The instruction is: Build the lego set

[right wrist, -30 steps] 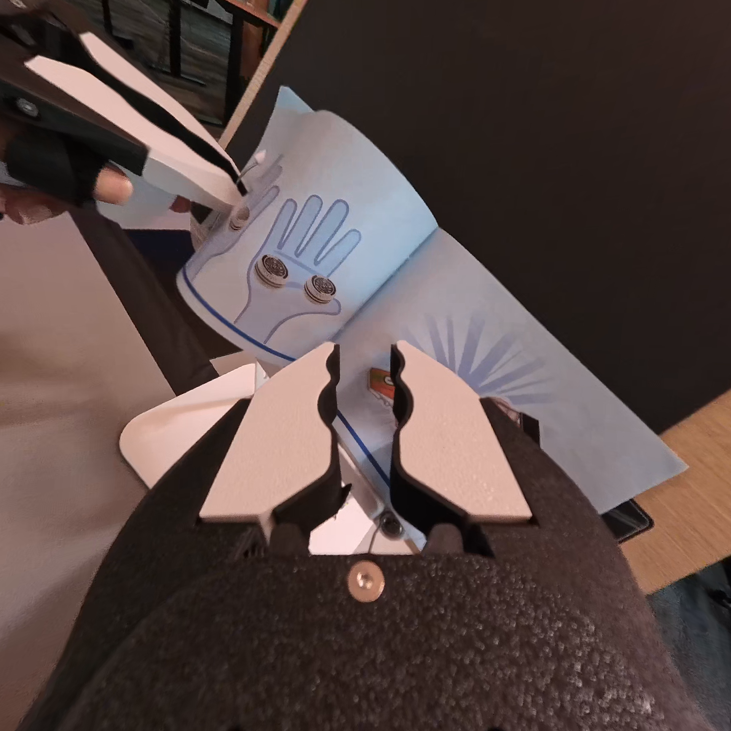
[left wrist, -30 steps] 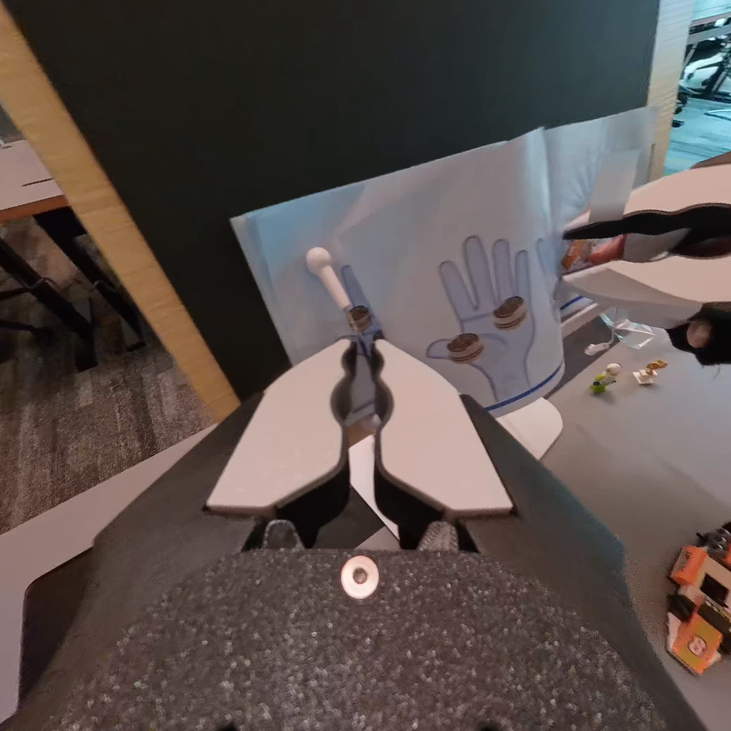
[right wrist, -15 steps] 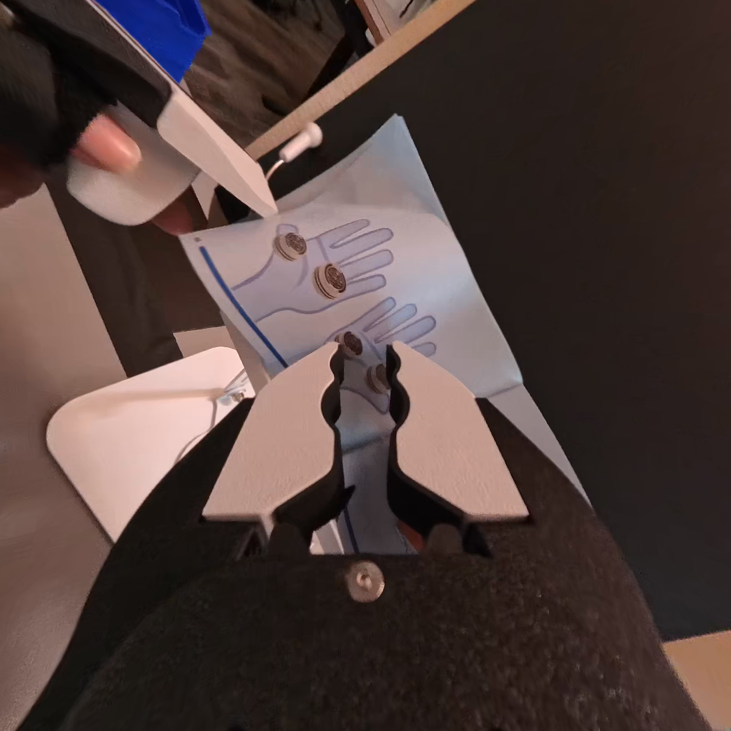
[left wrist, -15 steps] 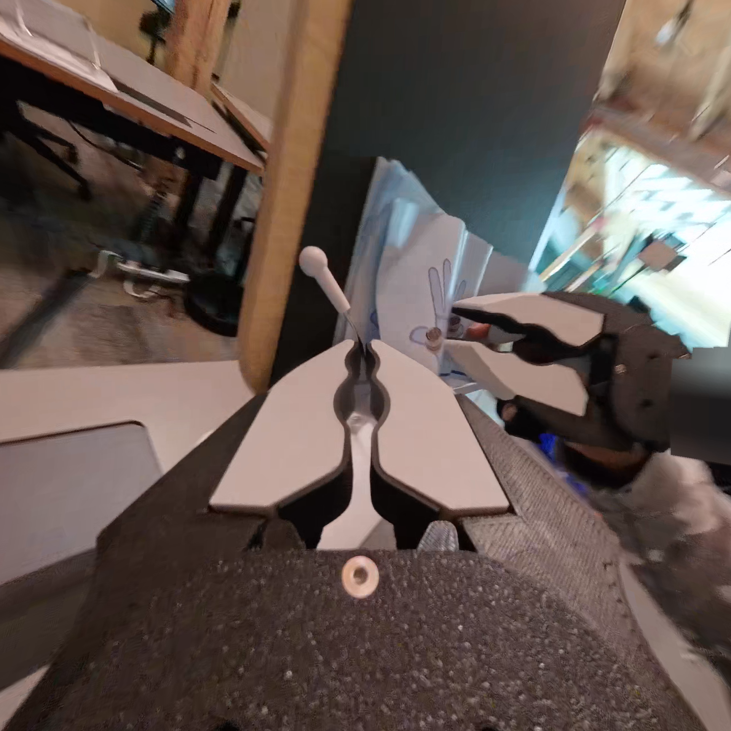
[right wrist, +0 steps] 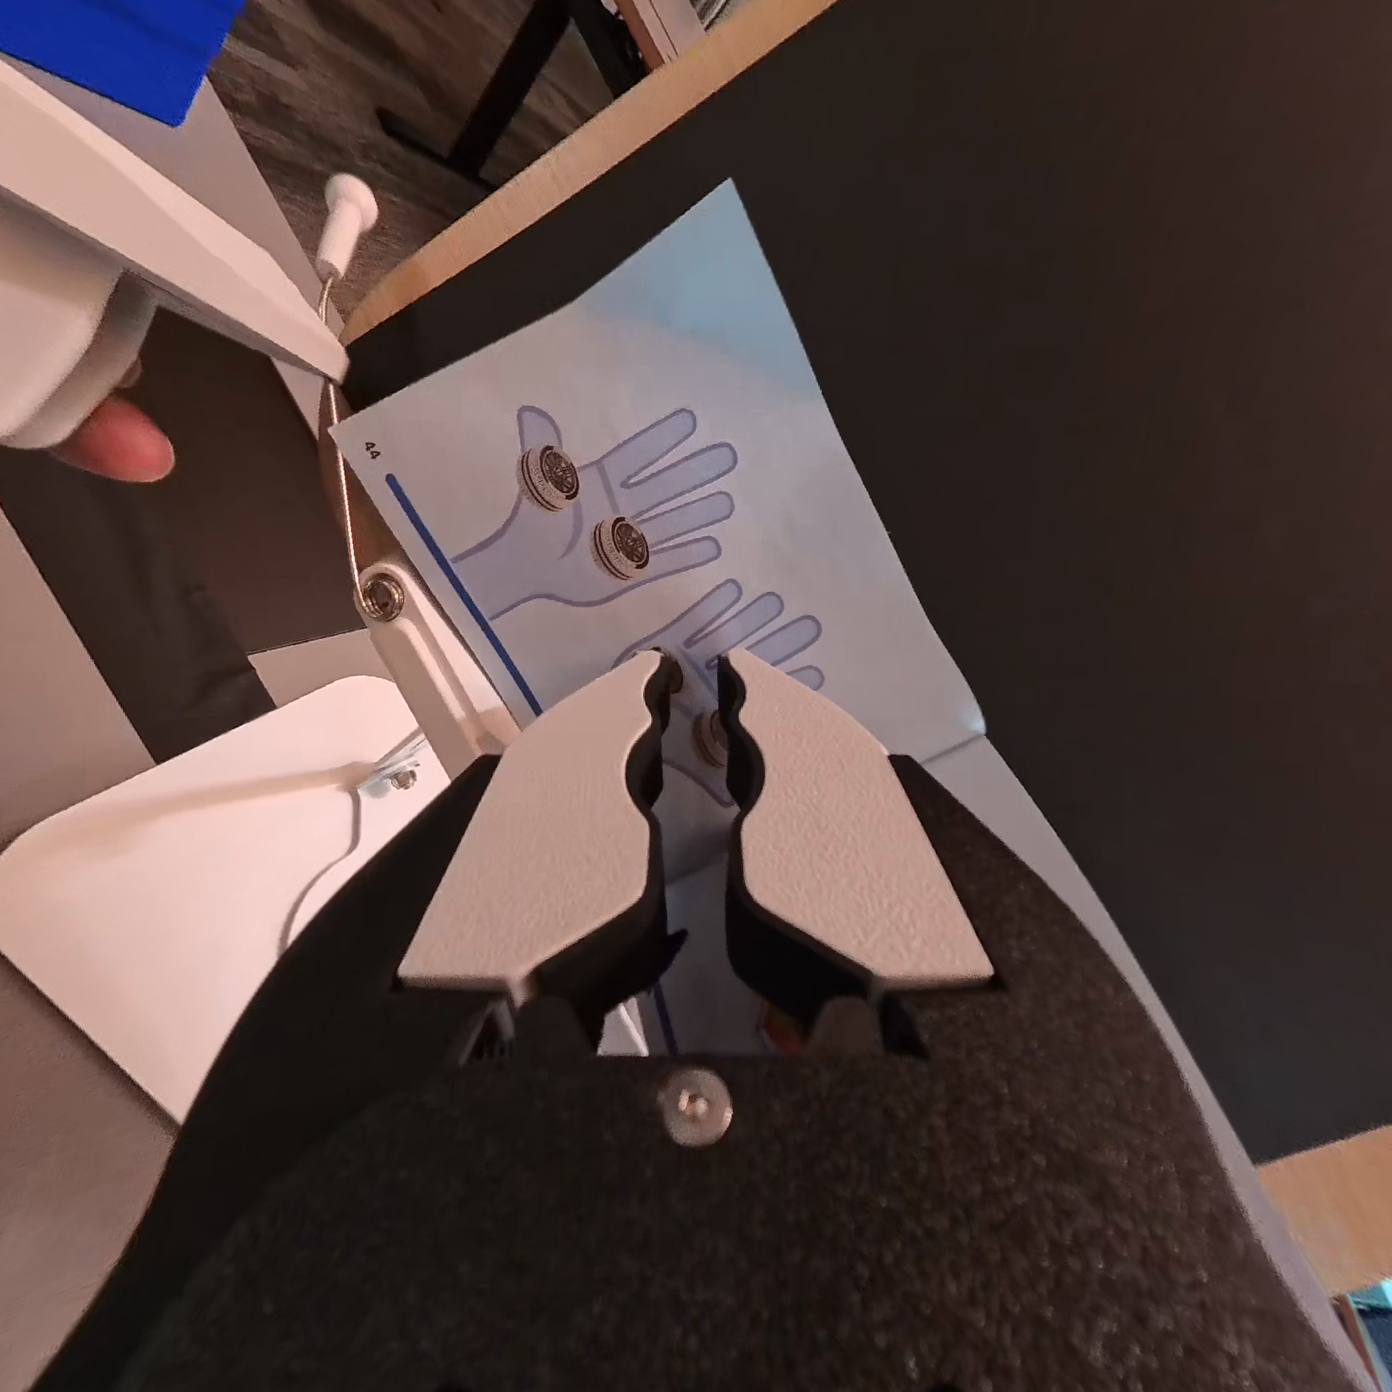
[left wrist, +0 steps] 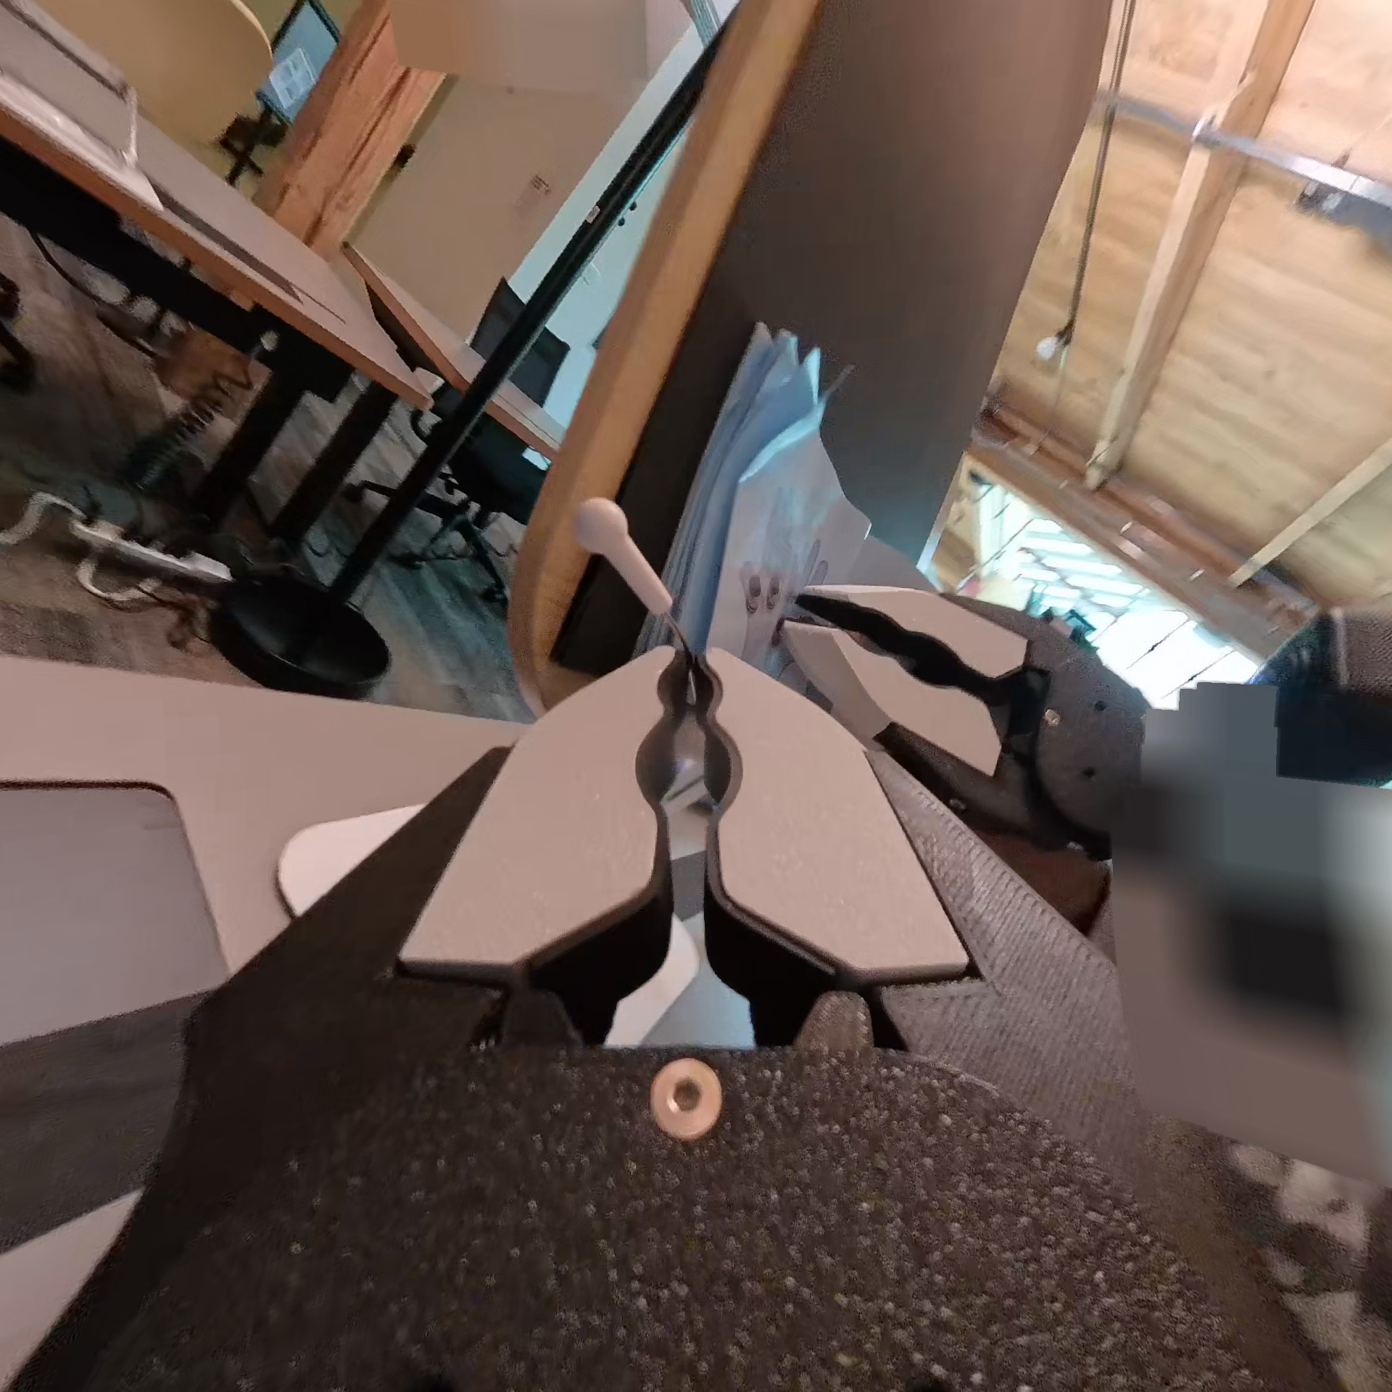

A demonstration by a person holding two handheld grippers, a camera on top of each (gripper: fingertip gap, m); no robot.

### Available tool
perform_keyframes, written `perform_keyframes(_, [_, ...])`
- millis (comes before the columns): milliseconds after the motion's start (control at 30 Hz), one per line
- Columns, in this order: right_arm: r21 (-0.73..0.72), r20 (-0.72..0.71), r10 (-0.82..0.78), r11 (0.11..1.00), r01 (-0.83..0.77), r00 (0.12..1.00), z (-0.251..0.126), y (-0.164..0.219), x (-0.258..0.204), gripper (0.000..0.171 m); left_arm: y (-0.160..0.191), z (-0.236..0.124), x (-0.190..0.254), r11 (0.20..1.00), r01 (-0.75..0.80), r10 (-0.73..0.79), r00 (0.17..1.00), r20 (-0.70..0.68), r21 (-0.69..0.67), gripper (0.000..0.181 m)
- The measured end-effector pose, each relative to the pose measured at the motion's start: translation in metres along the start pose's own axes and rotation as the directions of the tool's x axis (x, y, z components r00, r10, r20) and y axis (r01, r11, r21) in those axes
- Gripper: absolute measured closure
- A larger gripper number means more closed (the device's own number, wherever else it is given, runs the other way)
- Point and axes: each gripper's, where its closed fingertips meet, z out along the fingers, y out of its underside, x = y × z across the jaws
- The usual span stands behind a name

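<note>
Since the earlier frame, left gripper [left wrist: 689, 663] has tilted upward, clenched on the wire page clip [left wrist: 621, 554] of the white book stand [right wrist: 188, 813]. Right gripper [right wrist: 693, 667] hovers slightly parted, grasping nothing, just before the blue instruction booklet [right wrist: 678, 392], which stands propped on the stand at the desk's [left wrist: 151, 723] far edge.

My fingers [left wrist: 580, 844] wear matt, finely grained pale plates on pebbly black plastic. Just beyond them stands thin wire [right wrist: 340, 482] of shiny metal, capped by a smooth white plastic knob [left wrist: 600, 520]. Beside the wire, the booklet [right wrist: 678, 482] is smooth, satiny paper.
</note>
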Motion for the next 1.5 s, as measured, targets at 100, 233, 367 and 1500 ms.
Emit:
perform_keyframes(100, [-0.003, -0.015, 0.001, 1.000, -0.001, 1.000, 0.000, 0.001, 0.000, 0.159, -0.001, 0.003, 0.007, 0.983, -0.178, 0.180, 0.982, 0.052, -0.038, 0.180])
perform_keyframes(233, [-0.024, -0.026, 0.023, 0.999, -0.024, 0.999, 0.002, 0.001, 0.001, 0.160, -0.004, 0.007, 0.006, 0.961, -0.257, 0.268, 0.957, 0.115, -0.102, 0.179])
perform_keyframes(367, [-0.021, -0.029, 0.043, 0.999, -0.043, 0.999, 0.003, 0.002, 0.001, 0.160, 0.000, -0.001, -0.005, 0.998, -0.067, 0.066, 0.994, 0.082, 0.006, 0.179])
perform_keyframes(1500, [-0.024, -0.046, 0.057, 0.998, -0.058, 0.997, 0.010, 0.004, -0.002, 0.160, -0.006, 0.033, 0.004, 0.795, -0.455, 0.579, 0.768, 0.275, -0.402, 0.177])
